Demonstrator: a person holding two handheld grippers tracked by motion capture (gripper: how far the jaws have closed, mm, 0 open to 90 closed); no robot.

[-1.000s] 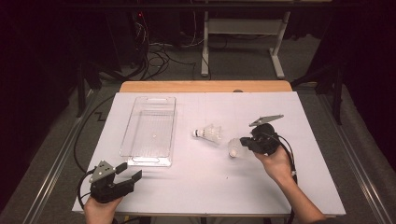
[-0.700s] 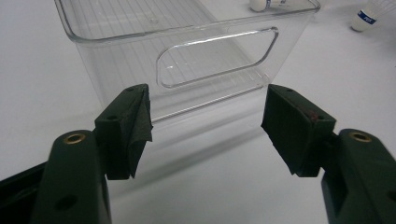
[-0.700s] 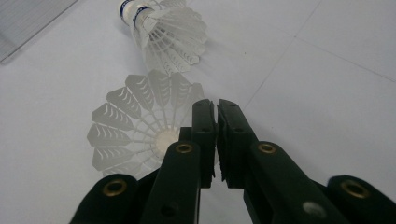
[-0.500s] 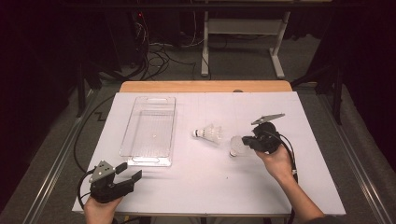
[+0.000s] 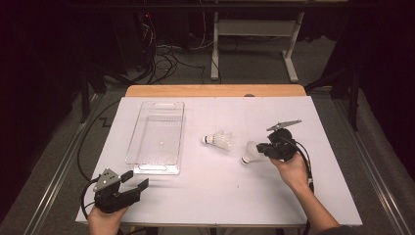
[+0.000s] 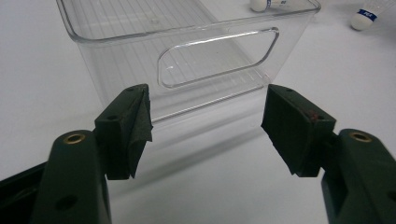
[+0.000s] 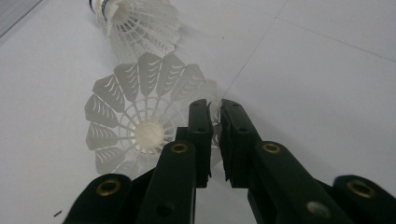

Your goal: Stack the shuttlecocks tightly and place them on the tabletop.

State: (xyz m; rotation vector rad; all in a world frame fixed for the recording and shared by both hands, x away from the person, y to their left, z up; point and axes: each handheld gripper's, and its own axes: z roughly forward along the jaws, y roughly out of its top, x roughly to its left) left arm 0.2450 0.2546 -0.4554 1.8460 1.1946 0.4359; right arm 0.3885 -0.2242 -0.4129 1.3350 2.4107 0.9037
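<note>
Pinching the near shuttlecock [image 7: 140, 121] by its thin skirt edge, right gripper [image 7: 215, 109] nearly closed. Light, easily crushed. Left gripper [image 6: 205, 119] wide open, empty, at 7 o'clock.

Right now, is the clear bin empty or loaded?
Empty. The clear bin holds nothing; both shuttlecocks lie outside it on the table, one pinched by the right hand-held gripper.

The shuttlecock [image 7: 140, 126] skirt's pinched edge is hidden between the right tongs [image 7: 215, 112].
</note>
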